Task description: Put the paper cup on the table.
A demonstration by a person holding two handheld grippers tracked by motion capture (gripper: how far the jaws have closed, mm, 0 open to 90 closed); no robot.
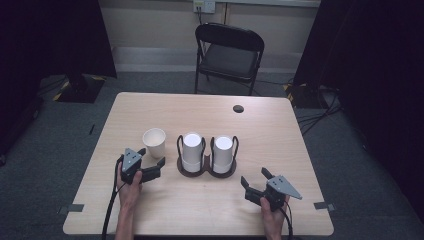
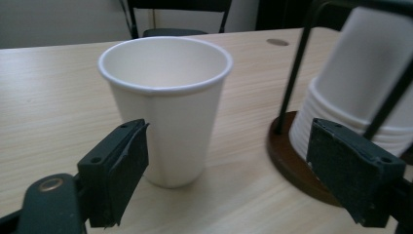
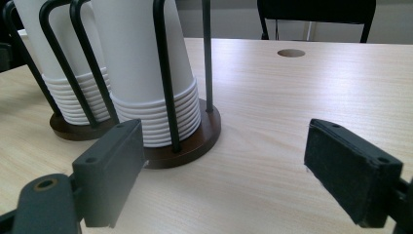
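Jaws of our left gripper (image 2: pixel 229 175) gape wide and empty; just ahead between them, the cup (image 2: pixel 165 105) stands upright, mouth up.

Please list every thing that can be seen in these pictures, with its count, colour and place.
paper cup: 1, white, upright, left of the holder
cup holder: 1, dark base with black wire loops, table middle
cup stacks: 2, white, upside down in the holder
table: 1, light wood
folding chair: 1, black, behind the table
left tool: 1, black, open, near the cup
right tool: 1, black, open, right of the holder
hands: 2, at the near edge
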